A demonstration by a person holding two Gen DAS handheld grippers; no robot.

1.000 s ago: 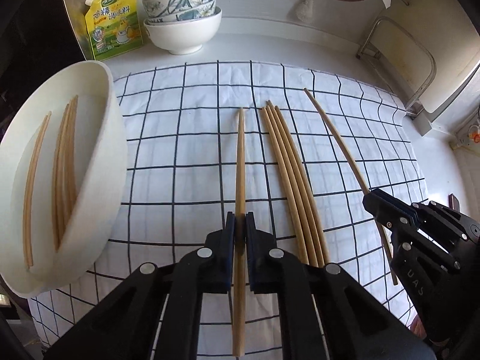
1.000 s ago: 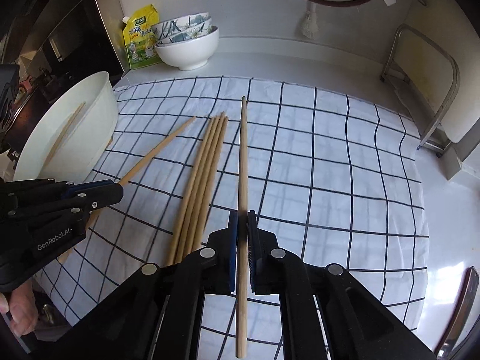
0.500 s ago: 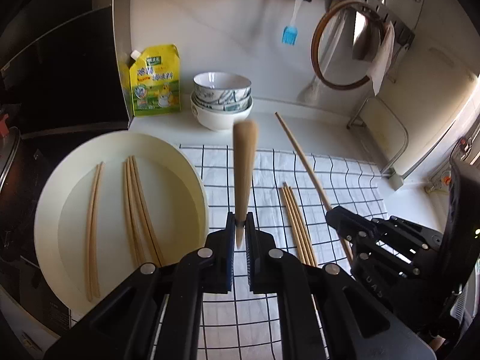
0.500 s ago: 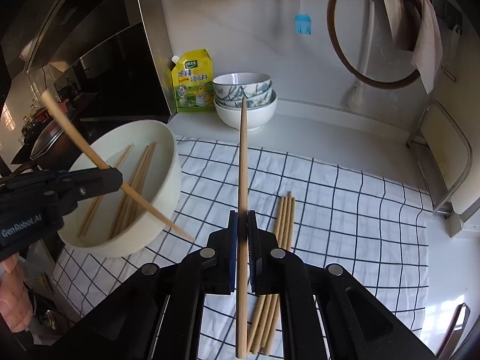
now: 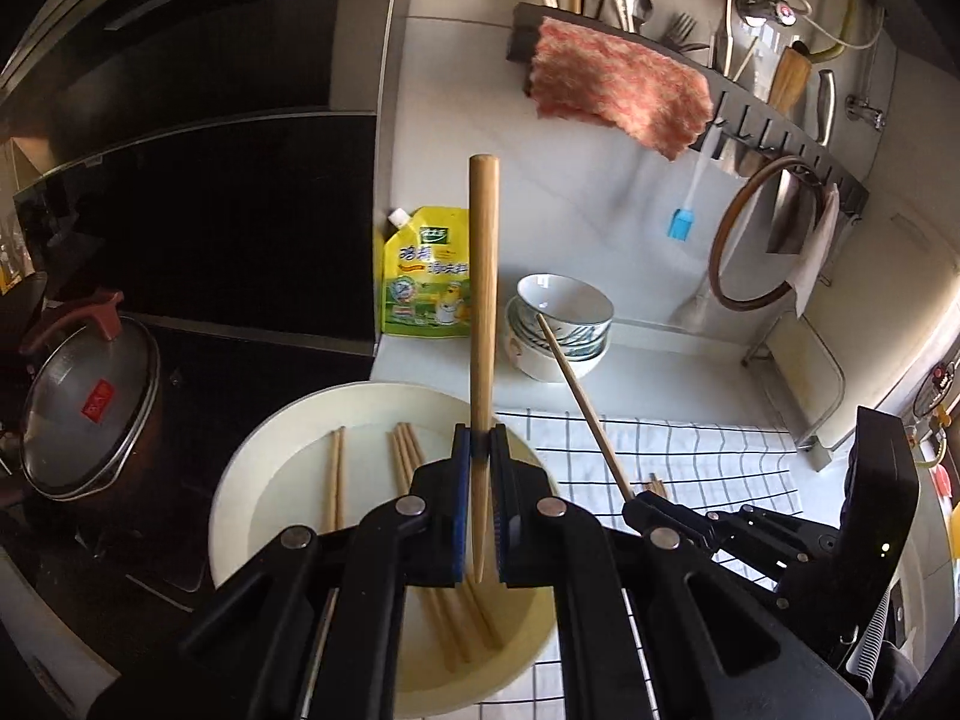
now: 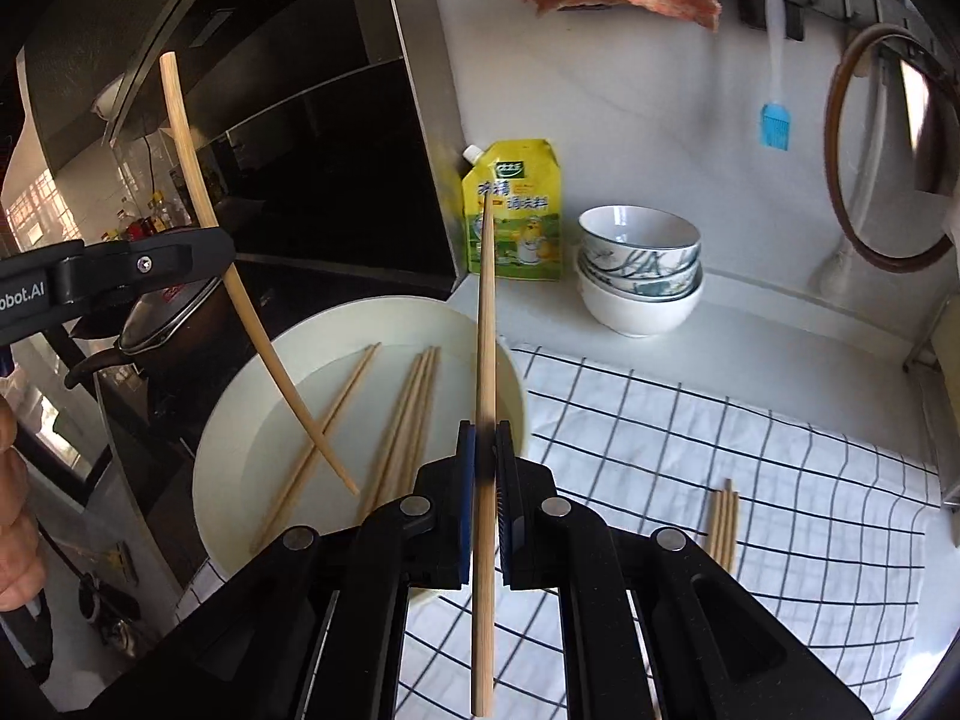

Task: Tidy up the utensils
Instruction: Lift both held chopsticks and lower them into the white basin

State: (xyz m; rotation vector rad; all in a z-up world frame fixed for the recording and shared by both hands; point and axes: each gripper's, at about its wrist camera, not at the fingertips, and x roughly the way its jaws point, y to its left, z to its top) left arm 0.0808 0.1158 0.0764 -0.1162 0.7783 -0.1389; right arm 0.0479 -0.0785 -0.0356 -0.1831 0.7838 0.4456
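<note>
My left gripper (image 5: 480,450) is shut on a wooden chopstick (image 5: 483,300) that stands tilted, thick end up, over a white basin (image 5: 276,480). Several chopsticks (image 5: 405,456) lie inside the basin. In the right wrist view my right gripper (image 6: 486,438) is shut on another chopstick (image 6: 487,330), held above the basin's (image 6: 252,438) right rim. The left gripper (image 6: 231,252) shows there at the left, and its chopstick's (image 6: 186,132) thin tip points down into the basin. A few loose chopsticks (image 6: 723,522) lie on the checked cloth (image 6: 720,420).
Stacked bowls (image 6: 636,276) and a yellow pouch (image 6: 516,210) stand at the back against the wall. A lidded pot (image 5: 90,408) sits on the dark stove to the basin's left. A blue brush (image 6: 775,120) and a pink cloth (image 5: 618,90) hang above.
Both grippers have lifted their chopsticks off the checked cloth. They have carried them up and to the left, over the white basin, and both chopsticks now point upward.
</note>
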